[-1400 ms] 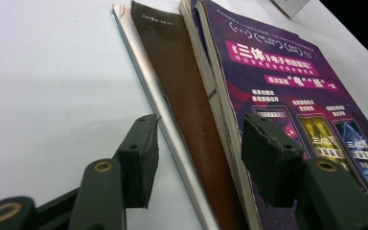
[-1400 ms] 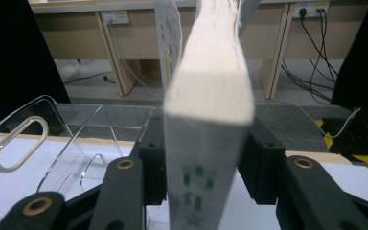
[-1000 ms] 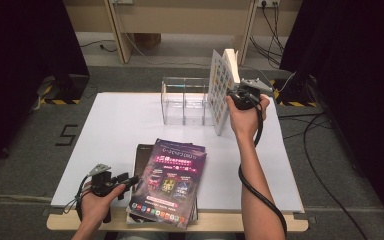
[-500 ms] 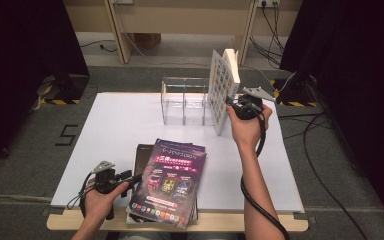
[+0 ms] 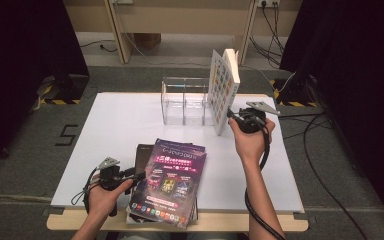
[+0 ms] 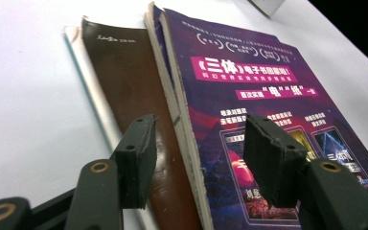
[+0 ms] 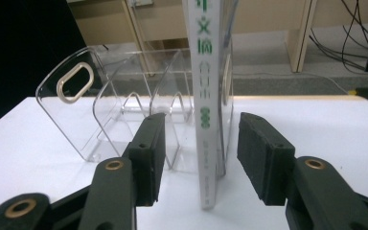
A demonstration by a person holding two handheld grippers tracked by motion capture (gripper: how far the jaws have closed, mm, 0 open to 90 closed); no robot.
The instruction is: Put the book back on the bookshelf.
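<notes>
A tall white book stands upright at the right end of a clear acrylic rack. My right gripper is level with its lower spine. In the right gripper view the spine sits between the jaws of the right gripper with a gap on each side; the jaws have just been opening. My left gripper is open at the left edge of a stack near the table's front. There, a purple magazine lies on a brown book, and the left gripper straddles their edges without gripping.
The white table top is bare to the left of the rack, whose other slots hold nothing. The stack overhangs the front edge. Cables run over the floor at the right, and wooden table legs stand behind.
My right gripper has let go of the upright book and drawn back and down toward the person, jaws wider. The book stays standing in the rack. The left hand has hardly moved.
</notes>
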